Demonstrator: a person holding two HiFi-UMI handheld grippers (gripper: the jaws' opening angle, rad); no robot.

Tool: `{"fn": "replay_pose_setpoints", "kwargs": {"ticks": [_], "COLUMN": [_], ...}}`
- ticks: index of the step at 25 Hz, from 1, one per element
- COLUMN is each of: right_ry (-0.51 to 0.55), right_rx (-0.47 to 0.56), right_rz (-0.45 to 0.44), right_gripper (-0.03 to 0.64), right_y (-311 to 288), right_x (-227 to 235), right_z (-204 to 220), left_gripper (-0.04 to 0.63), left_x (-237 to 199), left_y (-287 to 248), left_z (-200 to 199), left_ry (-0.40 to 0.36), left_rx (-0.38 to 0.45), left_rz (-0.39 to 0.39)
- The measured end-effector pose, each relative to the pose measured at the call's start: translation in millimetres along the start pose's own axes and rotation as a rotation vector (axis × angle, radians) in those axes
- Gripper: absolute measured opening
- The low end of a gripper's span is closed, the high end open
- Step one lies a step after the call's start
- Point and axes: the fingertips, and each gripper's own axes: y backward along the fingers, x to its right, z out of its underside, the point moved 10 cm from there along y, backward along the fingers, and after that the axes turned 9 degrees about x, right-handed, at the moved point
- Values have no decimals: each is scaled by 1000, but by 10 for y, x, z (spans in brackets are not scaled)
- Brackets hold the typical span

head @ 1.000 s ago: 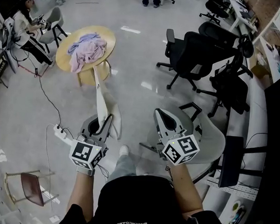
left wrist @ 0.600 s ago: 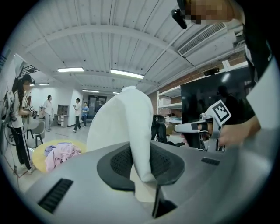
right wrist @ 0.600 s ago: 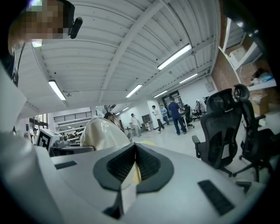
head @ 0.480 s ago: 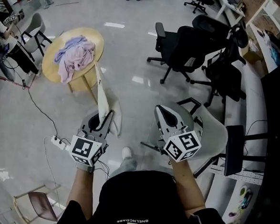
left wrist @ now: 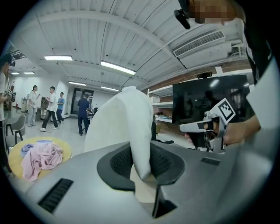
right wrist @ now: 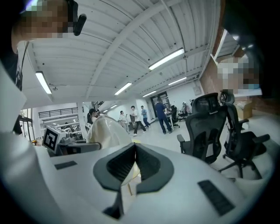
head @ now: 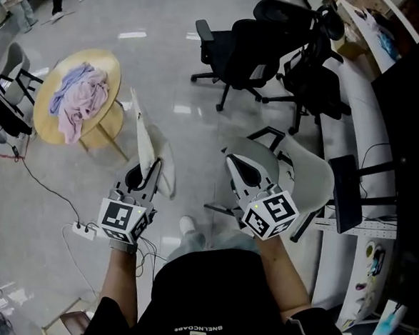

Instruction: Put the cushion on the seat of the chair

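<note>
Cushion (head: 145, 146), white, held upright off the floor, pinched at its lower edge by left tongs (head: 146, 173); right tongs (head: 238, 167) pressed together, empty, near white chair (head: 314, 179).

The right gripper's (right wrist: 134, 144) jaws met at their tips, and beyond them the pale cushion (right wrist: 106, 130) stood upright with the left gripper (right wrist: 94, 147) at its left side, black office chairs (right wrist: 210, 127) to the right and people (right wrist: 139, 117) far off.

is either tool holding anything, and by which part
The left tool clamps the white cushion by its lower edge; the right tool is shut on nothing.
</note>
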Motion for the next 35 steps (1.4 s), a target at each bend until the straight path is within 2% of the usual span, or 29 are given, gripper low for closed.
{"fn": "replay_pose_setpoints", "kwargs": {"ticks": [6, 12, 19, 27, 35], "right_ry": [-7, -13, -35, -71, -113], "right_rx": [9, 24, 32, 25, 19], "right_rz": [90, 156, 245, 358, 470], "right_gripper": [9, 9, 9, 9, 9], "right_y": [238, 471, 765, 1116, 1469], "right_x": [306, 596, 892, 1158, 1334], "right_z": [-26, -87, -45, 92, 279], "left_gripper": [72, 72, 72, 72, 72], "left_x": [168, 390, 621, 869, 1080], "left_y": [-399, -795, -1233, -1700, -2091], "left_z": [55, 113, 222, 443, 864], "left_ry": [6, -41, -37, -35, -32], "left_rx": [-16, -58, -91, -150, -231], "left_rz": [82, 167, 253, 350, 446]}}
